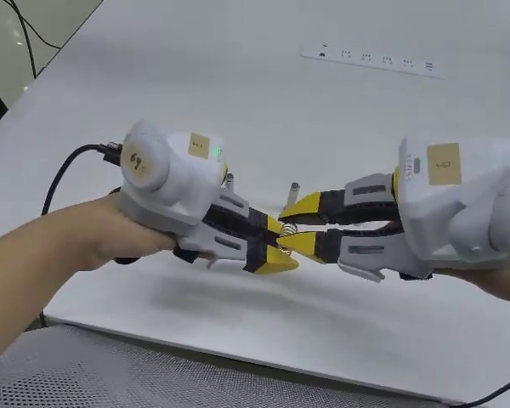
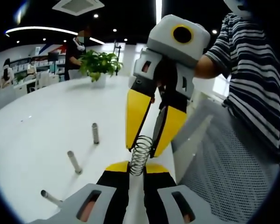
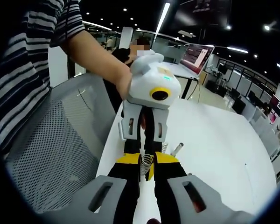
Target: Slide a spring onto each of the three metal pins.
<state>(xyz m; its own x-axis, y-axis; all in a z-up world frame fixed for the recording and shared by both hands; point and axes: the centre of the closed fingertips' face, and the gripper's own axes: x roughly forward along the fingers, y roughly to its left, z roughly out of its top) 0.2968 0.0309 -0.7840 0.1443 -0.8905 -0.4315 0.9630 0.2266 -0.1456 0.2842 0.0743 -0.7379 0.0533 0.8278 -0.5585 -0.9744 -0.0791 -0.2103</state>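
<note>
Handover of the spring is under way in mid-air: the left gripper pinches one end, while the right gripper brackets the other, its grip unclear. Next, one gripper must let go so the other can thread the spring onto one of the bare metal pins.

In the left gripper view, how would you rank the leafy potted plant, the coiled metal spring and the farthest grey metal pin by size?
1. Leafy potted plant
2. Coiled metal spring (nearness inflates it)
3. Farthest grey metal pin
</note>
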